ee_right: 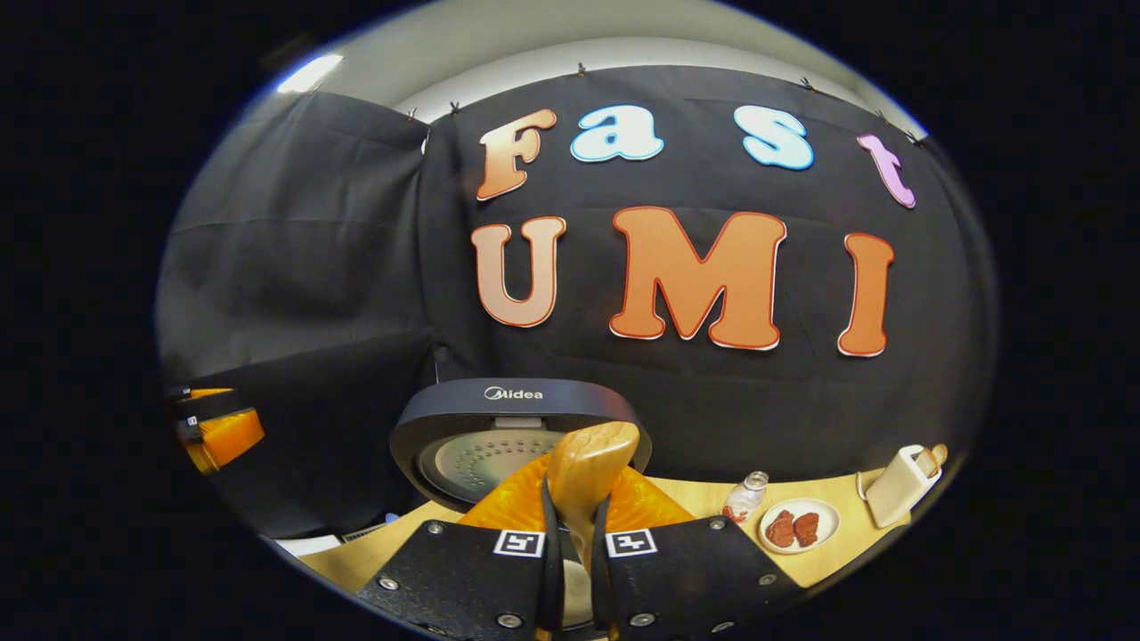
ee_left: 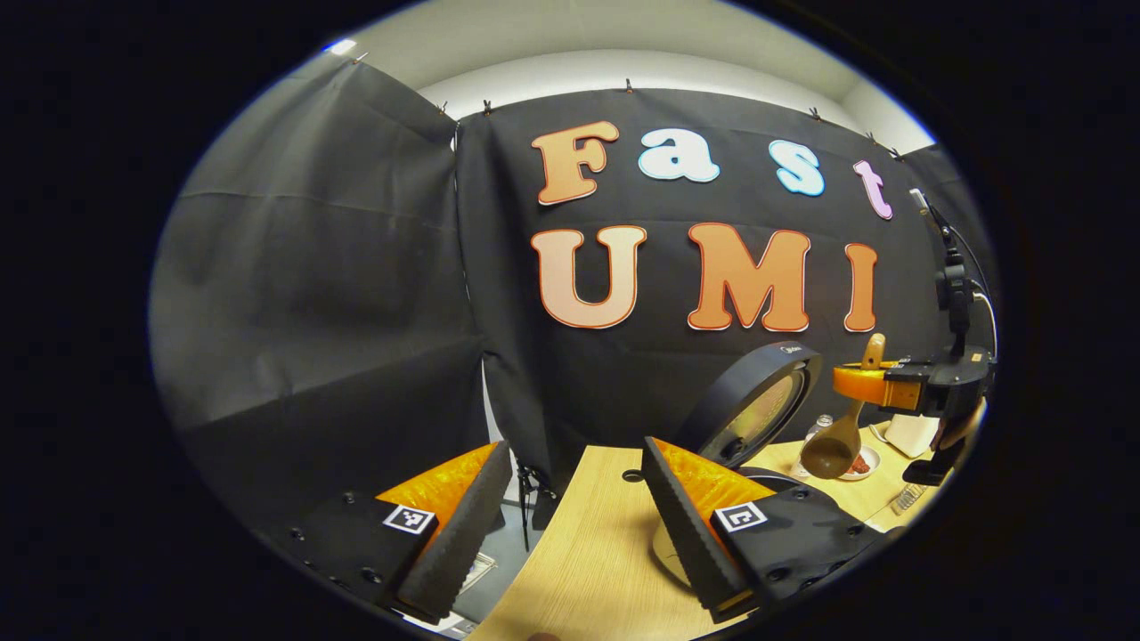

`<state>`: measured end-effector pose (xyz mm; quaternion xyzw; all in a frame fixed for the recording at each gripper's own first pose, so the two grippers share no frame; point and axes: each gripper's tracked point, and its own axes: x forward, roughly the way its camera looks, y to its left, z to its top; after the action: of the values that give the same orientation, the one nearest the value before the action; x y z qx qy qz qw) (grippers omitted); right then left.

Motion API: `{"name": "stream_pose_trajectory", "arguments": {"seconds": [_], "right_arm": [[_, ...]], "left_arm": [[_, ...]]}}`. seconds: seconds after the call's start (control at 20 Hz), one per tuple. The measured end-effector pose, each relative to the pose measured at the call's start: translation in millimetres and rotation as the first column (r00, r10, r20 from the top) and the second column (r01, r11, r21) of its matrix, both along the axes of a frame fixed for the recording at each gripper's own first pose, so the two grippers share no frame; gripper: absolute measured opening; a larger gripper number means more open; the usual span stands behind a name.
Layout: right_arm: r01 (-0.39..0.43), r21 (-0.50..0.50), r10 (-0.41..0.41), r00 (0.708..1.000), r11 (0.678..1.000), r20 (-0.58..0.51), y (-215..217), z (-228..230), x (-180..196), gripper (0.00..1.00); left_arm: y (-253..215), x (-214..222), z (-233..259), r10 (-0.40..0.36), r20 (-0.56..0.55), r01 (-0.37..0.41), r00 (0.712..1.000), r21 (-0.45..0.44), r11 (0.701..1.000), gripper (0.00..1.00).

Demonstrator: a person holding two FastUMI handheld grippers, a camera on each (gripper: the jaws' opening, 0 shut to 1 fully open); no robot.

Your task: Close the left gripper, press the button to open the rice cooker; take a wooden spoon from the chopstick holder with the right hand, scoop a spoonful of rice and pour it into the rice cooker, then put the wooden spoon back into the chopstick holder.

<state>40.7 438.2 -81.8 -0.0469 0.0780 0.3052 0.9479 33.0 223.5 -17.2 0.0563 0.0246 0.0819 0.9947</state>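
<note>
You get even overhead light from a ceiling lamp (ee_right: 309, 73); fisheye bends the edges, perhaps softening detail there.

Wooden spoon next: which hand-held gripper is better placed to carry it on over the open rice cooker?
Right. The right hand-held gripper is shut on the brown wooden spoon near the cooker's raised dark lid; the left hand-held gripper is open, holding nothing.

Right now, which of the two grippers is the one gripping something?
The right gripper: its fingers are shut on the wooden spoon handle, spoon bowl hanging down near the open rice cooker lid. The left gripper stands open with nothing between its fingers.
</note>
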Motion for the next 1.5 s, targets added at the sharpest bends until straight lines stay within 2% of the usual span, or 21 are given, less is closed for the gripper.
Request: {"name": "stream_pose_trajectory", "arguments": {"seconds": [0.35,0.45,0.6,0.65,0.7,0.75,1.1,1.15,1.25,1.35,1.5], "right_arm": [[0.088,0.131,-0.076,0.993,0.987,-0.089,-40.3,12.2,14.4,0.11],[0.131,0.154,-0.115,0.988,0.979,-0.103,-62.7,20.5,20.1,0.11],[0.187,0.164,-0.173,0.98,0.969,-0.097,-106.5,31.9,27.6,0.11],[0.21,0.166,-0.198,0.976,0.963,-0.091,-123.4,35.5,30.1,0.07],[0.236,0.167,-0.224,0.971,0.957,-0.088,-142.1,38.2,32.3,0.11],[0.265,0.17,-0.253,0.964,0.949,-0.088,-161.1,39.4,34.6,0.11],[0.47,0.157,-0.461,0.883,0.869,-0.091,-303.6,35.0,38.6,0.11],[0.499,0.159,-0.49,0.867,0.852,-0.092,-323.2,33.8,38.5,0.11],[0.553,0.161,-0.544,0.833,0.817,-0.097,-362.0,29.9,37.5,0.11],[0.594,0.163,-0.585,0.804,0.788,-0.103,-393.1,24.4,35.4,0.11],[0.629,0.158,-0.616,0.778,0.761,-0.125,-423.2,9.1,34.9,0.11]], "left_arm": [[-10.4,-3.6,6.2,-0.011,0.014,0.01,1.0,0.01,1.0,0.95],[-13.9,-4.3,10.8,-0.015,0.029,0.015,0.999,0.013,1.0,0.99],[-23.3,-3.3,17.0,-0.026,0.042,0.025,0.999,0.018,1.0,0.97],[-26.3,-3.1,17.1,-0.029,0.044,0.029,0.999,0.018,0.999,0.96],[-30.2,-2.5,17.1,-0.035,0.046,0.034,0.998,0.017,0.999,0.96],[-34.5,-3.1,17.9,-0.041,0.046,0.04,0.998,0.016,0.999,0.95],[-65.1,2.7,17.9,-0.08,0.047,0.078,0.996,0.031,0.996,0.99],[-69.7,2.3,16.4,-0.085,0.043,0.084,0.995,0.028,0.996,0.95],[-75.5,2.0,15.2,-0.091,0.039,0.09,0.995,0.02,0.996,0.94],[-78.7,2.1,14.8,-0.087,0.039,0.086,0.995,0.023,0.996,0.95],[-85.3,1.2,15.2,-0.077,0.036,0.075,0.996,0.037,0.996,0.95]]}}
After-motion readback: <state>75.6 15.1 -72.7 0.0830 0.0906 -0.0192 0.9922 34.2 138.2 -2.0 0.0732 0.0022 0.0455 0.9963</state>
